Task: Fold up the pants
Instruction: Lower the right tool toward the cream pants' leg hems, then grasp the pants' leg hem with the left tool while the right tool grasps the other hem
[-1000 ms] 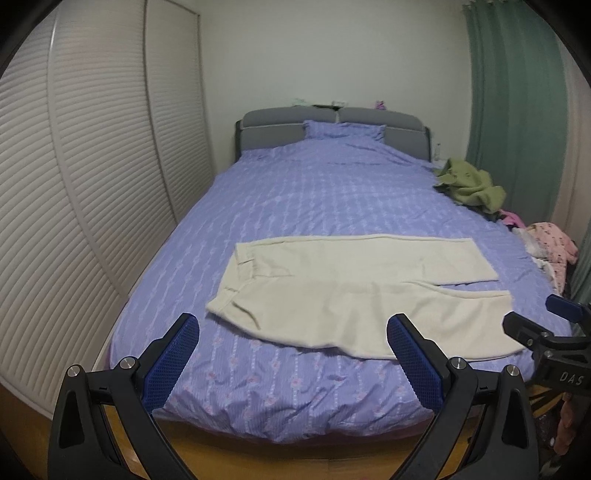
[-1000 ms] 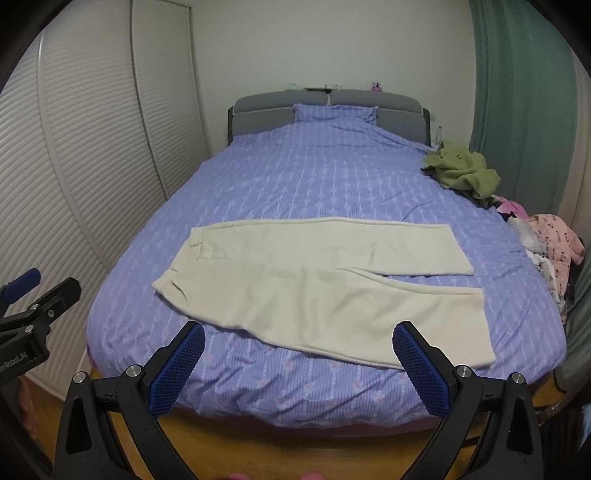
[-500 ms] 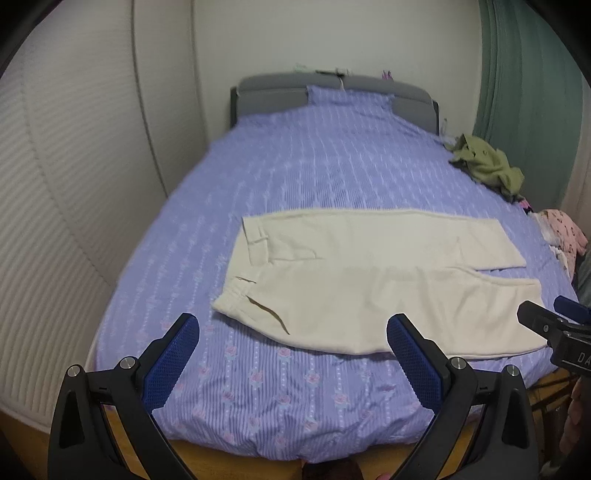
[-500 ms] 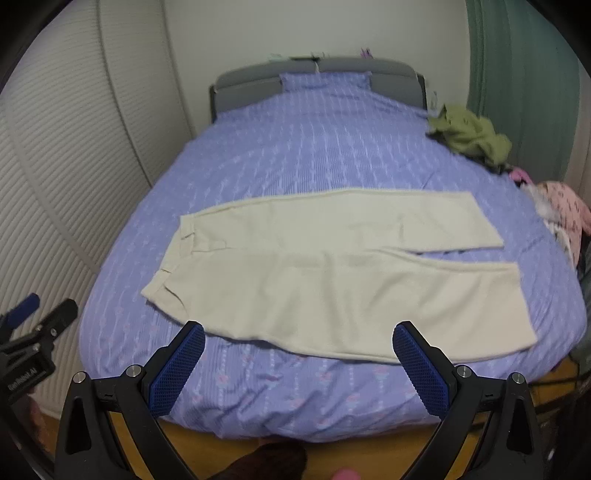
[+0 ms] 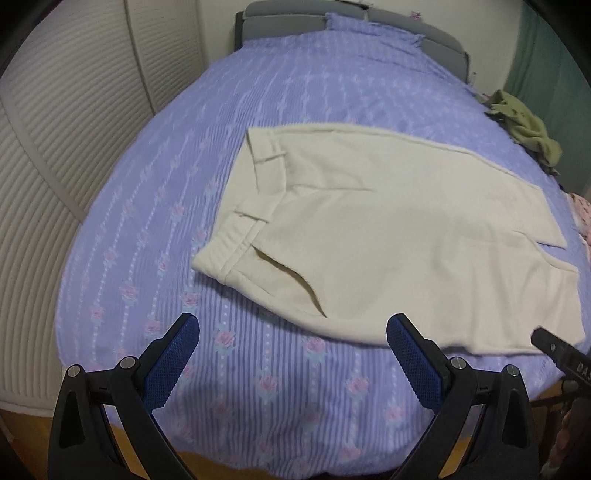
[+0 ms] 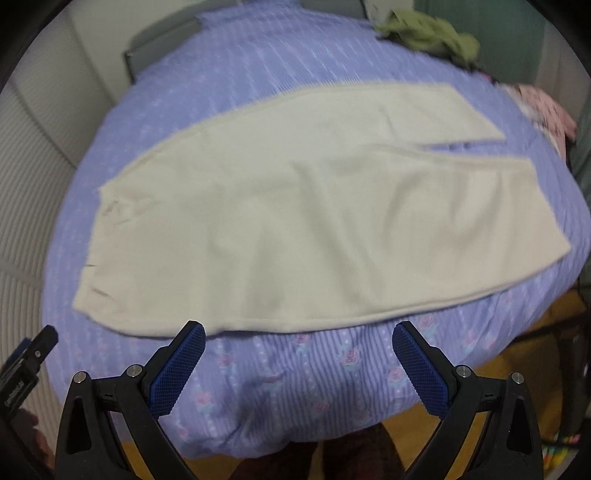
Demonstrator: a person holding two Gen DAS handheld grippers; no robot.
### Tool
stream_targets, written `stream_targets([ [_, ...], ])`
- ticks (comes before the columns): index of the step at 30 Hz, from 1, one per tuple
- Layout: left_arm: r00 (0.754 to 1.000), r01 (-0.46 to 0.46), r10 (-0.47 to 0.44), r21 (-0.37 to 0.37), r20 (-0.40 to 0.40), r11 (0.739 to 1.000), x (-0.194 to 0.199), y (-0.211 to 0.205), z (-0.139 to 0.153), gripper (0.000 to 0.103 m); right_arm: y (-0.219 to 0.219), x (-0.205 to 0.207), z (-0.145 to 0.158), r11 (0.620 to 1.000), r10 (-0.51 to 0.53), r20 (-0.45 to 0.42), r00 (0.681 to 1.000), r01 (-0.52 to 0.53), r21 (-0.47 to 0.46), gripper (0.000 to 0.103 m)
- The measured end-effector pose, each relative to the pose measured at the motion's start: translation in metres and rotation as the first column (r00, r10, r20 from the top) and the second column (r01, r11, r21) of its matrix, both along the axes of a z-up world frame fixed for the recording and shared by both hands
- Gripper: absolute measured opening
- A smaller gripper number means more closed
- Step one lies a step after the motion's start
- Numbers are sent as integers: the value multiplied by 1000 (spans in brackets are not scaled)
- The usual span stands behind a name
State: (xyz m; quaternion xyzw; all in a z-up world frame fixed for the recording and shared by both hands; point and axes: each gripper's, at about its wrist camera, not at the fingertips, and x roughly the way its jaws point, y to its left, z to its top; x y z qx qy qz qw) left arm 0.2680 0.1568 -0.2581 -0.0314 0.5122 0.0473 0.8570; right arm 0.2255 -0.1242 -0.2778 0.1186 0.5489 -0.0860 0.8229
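Moved in closer w/ both grippers vs 1 s back: pants (image 5: 388,229) now fill most of each view, headboard (image 5: 288,14) pushed up to the top edge, wall nearly out of sight. Left gripper (image 5: 291,363) spread wide, nothing between the blue pads (image 5: 173,363), hovering over bare bedspread (image 5: 155,206) just near of the pants' near edge, below the waistband (image 5: 236,229) end. Right gripper (image 6: 299,363) likewise released & empty, pads (image 6: 421,373) apart, left pad tip about level w/ the near hem line of the pants (image 6: 295,221), not clamped on cloth. Cream pants lying flat across the purple floral bedspread (image 6: 280,384), waist to the left, legs running right, near leg & far leg split by a narrow gap at the cuff end. Pocket slit (image 5: 291,280) visible near the waist. Green garment (image 5: 524,125) heaped far right on the bed; pink clothing (image 6: 546,107) at right edge. Louvred closet doors (image 5: 74,122) along the left. Right-view picture motion-blurred. Tip of right gripper also poking into left view at lower right, tip of left gripper at lower left of right view
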Motion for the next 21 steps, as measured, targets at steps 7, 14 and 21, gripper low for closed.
stream_targets([
  [7, 996, -9, 5, -49, -84, 999, 31, -3, -62, 103, -16, 8, -52, 992, -125, -36, 991, 126, 5, 98],
  [14, 982, -64, 41, -118, -186, 991, 49, 0, -106, 102, -36, 15, -98, 964, -236, -127, 964, 248, 93, 91],
  [21, 977, -68, 28, -181, -213, 981, 59, 1, -117, 75, -52, 12, -113, 942, -286, -154, 946, 307, 139, 87],
])
